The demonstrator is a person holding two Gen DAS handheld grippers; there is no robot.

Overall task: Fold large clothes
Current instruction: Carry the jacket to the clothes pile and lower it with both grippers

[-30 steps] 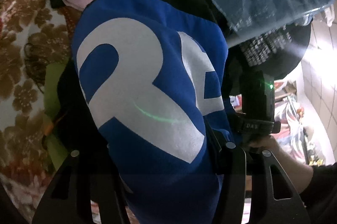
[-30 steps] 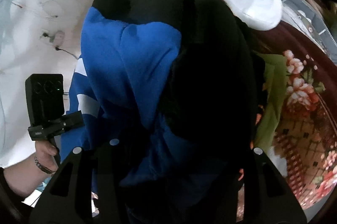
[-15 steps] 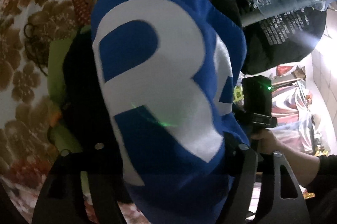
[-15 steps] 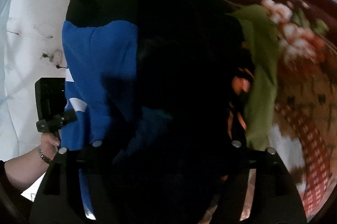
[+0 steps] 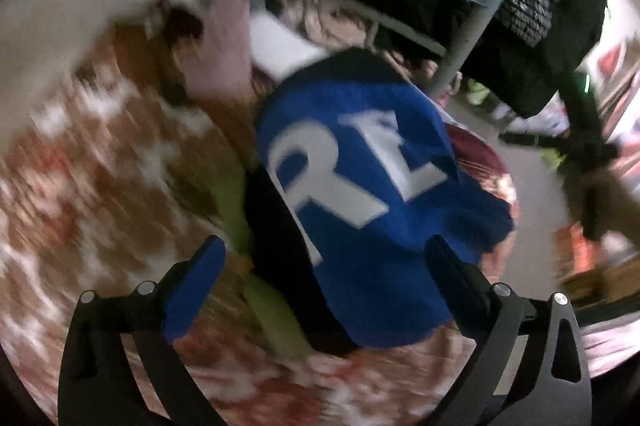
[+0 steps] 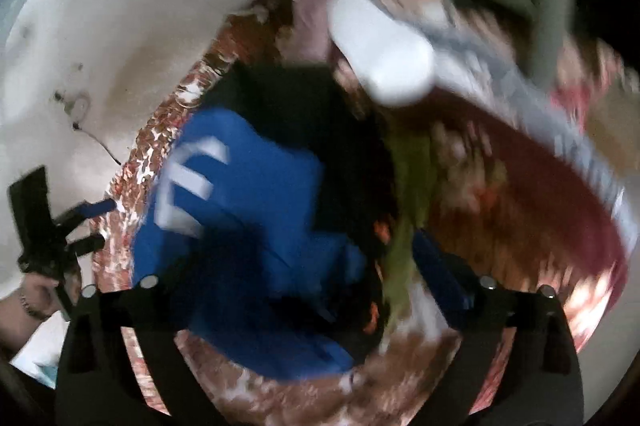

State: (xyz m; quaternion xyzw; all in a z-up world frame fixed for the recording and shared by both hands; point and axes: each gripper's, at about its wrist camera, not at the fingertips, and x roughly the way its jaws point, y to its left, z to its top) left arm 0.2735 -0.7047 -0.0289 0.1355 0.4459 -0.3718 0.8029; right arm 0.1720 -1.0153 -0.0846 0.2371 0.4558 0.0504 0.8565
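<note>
Left wrist view: the blue top point(image 5: 372, 210) with its big white letters is seen lying folded on the floral bedspread point(image 5: 100, 194), stacked over a black garment point(image 5: 276, 250) and a green one point(image 5: 272, 310). Everything's pretty smeared, so fine detail can't be made out.

The left gripper point(image 5: 326, 266) is spread wide, its jaws having just been opening, and nothing is pinched; the blue top sits beyond the tips, not pressed by them. Same story in the right wrist view: the right gripper point(image 6: 288, 266) is splayed open after just opening, with the blue top point(image 6: 248, 210) below it and free of the pads.

So the step looks like a release after a fold. To do it well, the tongs should probably be lifted straight off so no edge is snagged and the fold isn't dragged open. A loose corner near the right gripper may need a pat down.

Both grippers are angled steeply down at the blue top. The left one's handle and the hand point(image 6: 38, 296) on it are visible left of the blue top.
</note>
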